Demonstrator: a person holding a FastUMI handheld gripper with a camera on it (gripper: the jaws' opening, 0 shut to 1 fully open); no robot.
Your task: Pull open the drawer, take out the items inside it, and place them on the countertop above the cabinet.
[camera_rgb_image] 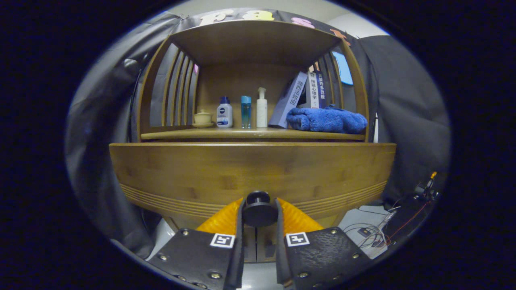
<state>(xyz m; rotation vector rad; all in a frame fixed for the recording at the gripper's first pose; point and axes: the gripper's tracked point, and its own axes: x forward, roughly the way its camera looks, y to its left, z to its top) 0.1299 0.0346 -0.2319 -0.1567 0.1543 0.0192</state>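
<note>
Gripping the drawer's round black knob with my gripper, both fingers pressed on its sides.

I see the fingers drawn narrow around the knob, their orange backs flaring out to either side, with the wooden drawer front spanning wide just beyond them. I cannot tell from here whether the drawer stands proud of the cabinet, and its inside is hidden from me. Above the drawer front runs the countertop, already carrying a small lidded cup on a saucer, a white bottle with a blue cap, a slim blue bottle, a white pump bottle, some leaning books and a folded blue towel. Cables lie on the floor off to the right of the cabinet.
</note>
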